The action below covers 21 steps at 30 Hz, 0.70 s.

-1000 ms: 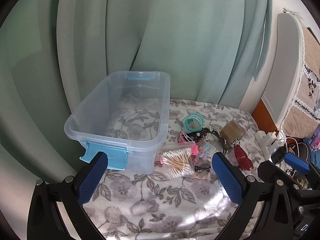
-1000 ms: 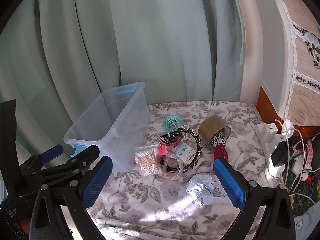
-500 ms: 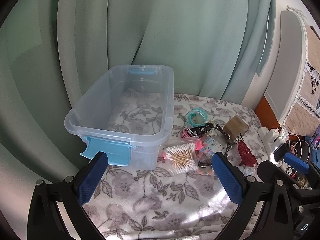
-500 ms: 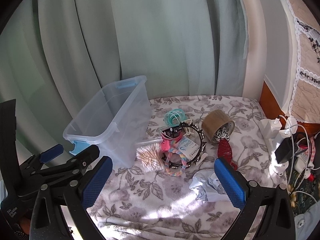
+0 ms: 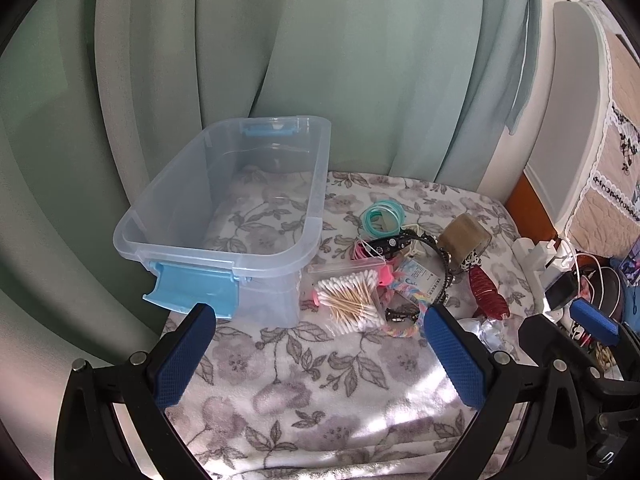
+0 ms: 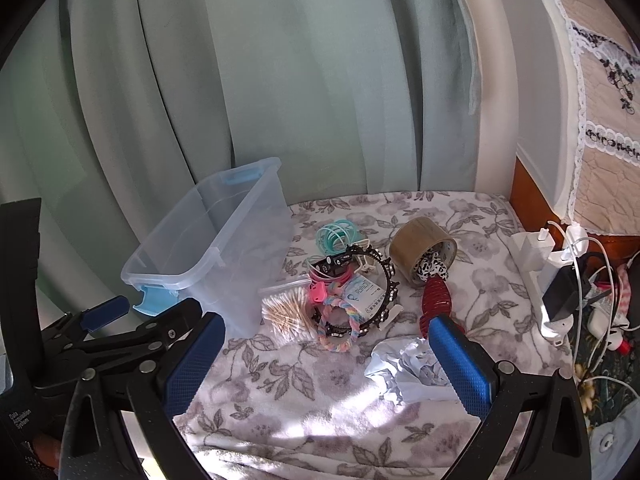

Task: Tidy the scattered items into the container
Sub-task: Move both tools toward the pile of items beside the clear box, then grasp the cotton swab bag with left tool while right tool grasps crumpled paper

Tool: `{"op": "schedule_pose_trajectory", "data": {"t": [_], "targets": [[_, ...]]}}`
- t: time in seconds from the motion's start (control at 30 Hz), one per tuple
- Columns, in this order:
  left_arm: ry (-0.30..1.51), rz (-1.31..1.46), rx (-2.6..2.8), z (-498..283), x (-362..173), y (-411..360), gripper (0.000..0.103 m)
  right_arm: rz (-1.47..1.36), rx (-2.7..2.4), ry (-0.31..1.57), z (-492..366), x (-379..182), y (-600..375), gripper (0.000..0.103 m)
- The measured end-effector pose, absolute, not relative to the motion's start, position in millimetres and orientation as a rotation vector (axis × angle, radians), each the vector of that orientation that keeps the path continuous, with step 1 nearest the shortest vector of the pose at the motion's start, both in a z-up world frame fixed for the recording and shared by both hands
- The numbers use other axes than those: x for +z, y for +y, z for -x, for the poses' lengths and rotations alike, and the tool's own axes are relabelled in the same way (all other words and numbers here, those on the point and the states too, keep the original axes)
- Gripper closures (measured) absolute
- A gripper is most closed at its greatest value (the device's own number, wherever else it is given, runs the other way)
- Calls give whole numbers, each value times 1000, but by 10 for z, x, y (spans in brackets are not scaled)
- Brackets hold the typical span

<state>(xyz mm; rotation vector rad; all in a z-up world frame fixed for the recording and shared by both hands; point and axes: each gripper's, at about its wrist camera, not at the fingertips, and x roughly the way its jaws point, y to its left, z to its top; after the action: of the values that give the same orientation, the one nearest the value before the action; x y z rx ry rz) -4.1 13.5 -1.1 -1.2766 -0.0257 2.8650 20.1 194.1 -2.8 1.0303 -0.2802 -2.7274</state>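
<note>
Both hand-held grippers (image 5: 320, 352) (image 6: 328, 354) gape wide, empty; container (image 5: 224, 216) ahead-left, scattered items (image 6: 344, 292) ahead.

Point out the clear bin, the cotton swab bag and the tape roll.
clear bin (image 5: 320, 184), left wrist view, on its right wall.
cotton swab bag (image 5: 352, 300), left wrist view, middle of the swabs.
tape roll (image 6: 412, 240), right wrist view, on its brown outer band.

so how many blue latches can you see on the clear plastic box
2: one blue latch on the near end of the clear plastic box, one on the far end by the green curtain.
</note>
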Motion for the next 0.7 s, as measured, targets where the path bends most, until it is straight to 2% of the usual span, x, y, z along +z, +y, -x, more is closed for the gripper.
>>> {"op": "schedule_pose_trajectory", "data": {"t": [0.27,0.7], "targets": [[34,1408,2675,166,-412,460,0,-1171,-2696,-384,-179,-421,2261,0],[161,1604,2572,504,-971,718,0,-1404,-2595,-429,-4,-1093,2413,0]]}}
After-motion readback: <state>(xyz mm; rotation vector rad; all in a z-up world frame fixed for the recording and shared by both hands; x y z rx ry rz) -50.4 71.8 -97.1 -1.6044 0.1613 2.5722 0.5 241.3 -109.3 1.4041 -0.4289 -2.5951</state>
